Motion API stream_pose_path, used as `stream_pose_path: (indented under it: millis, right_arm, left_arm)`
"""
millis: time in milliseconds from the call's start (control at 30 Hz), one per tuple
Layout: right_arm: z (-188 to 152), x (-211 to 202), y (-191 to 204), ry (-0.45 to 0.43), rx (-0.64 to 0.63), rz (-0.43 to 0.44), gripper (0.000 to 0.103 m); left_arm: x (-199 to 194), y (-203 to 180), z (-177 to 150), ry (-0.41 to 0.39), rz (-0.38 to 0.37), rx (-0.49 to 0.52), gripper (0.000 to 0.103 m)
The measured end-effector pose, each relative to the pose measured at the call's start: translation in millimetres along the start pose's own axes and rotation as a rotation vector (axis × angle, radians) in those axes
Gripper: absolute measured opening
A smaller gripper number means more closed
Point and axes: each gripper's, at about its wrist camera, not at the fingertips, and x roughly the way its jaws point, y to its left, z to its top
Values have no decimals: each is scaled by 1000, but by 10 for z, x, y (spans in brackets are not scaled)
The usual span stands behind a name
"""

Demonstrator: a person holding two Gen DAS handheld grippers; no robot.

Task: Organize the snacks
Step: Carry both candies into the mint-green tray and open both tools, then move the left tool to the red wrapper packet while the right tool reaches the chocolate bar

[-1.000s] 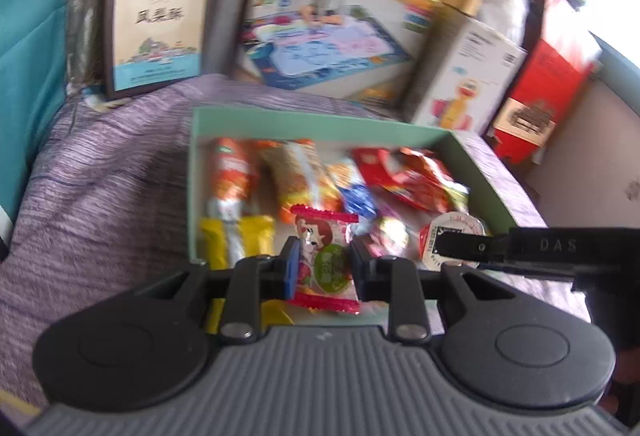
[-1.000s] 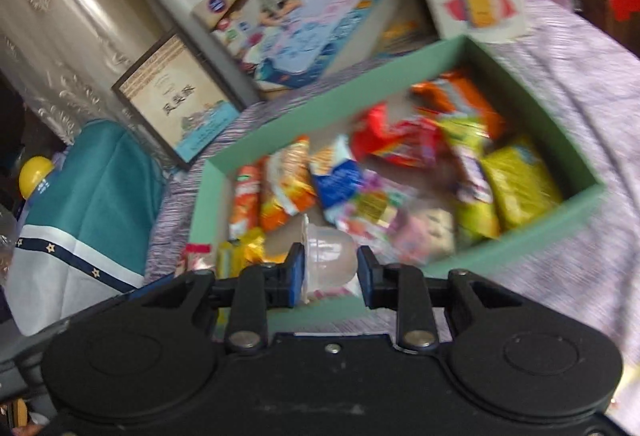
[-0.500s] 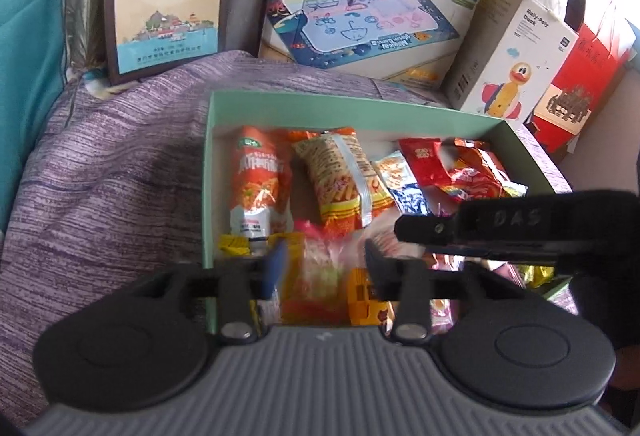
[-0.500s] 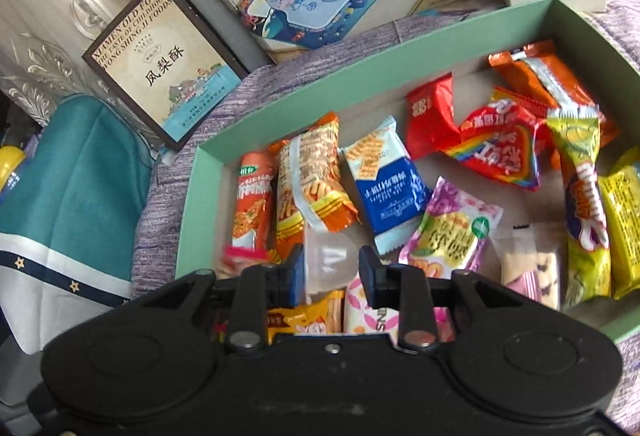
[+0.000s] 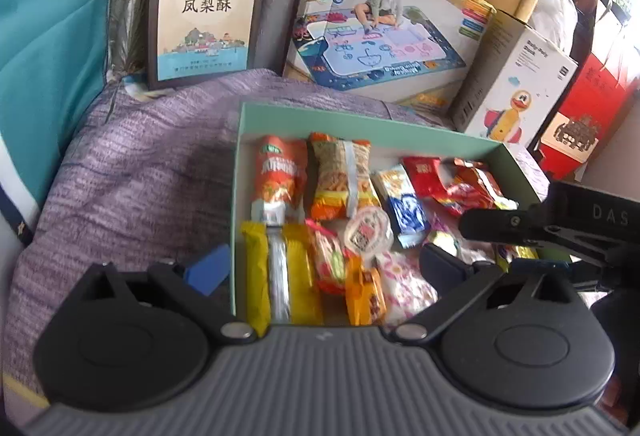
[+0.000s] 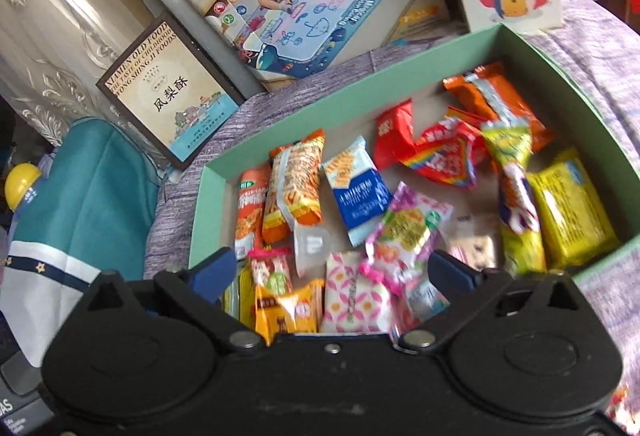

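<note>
An open green box (image 5: 360, 124) (image 6: 340, 103) on the purple blanket holds several wrapped snacks. My left gripper (image 5: 325, 268) hovers over the box's near left corner, its jaws opening wide, with nothing pressed between the pads. Below it lie a red-and-green candy packet (image 5: 330, 260) and a sealed jelly cup (image 5: 366, 232). My right gripper (image 6: 331, 272) hangs over the near edge, its jaws also opening, and grips nothing. The clear jelly cup (image 6: 310, 246) rests on its side in the box beside the candy packet (image 6: 272, 270). The right gripper (image 5: 520, 230) also shows at the right of the left wrist view.
A purple blanket (image 5: 140, 175) covers the surface. Behind the box lean a pastry box (image 5: 206, 7), a drawing-mat toy box (image 5: 380, 35) and a duck toy box (image 5: 516, 87). A teal cushion (image 5: 44, 67) stands at the left, a red box (image 5: 588, 115) at the right.
Both grippers went from shut to wide open. The left let go of the candy packet and the right let go of the jelly cup; both now lie in the box.
</note>
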Motion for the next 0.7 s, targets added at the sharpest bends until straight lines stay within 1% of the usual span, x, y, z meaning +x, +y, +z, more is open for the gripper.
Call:
stream_pose_path:
  millis: [200,400,700]
  right_arm:
    - [-241,-281,-143,8,15,-11,103]
    - [-480,-496,-225,12,22,-20,103]
    - [-790,-673,-286,34,29,-30,103]
  left_arm:
    - [-231,-63,-199,5,-19,9,103]
    - [-412,-161,-468,32,-31,56,103]
    - [-643,-148,-875,72,-41,83,103]
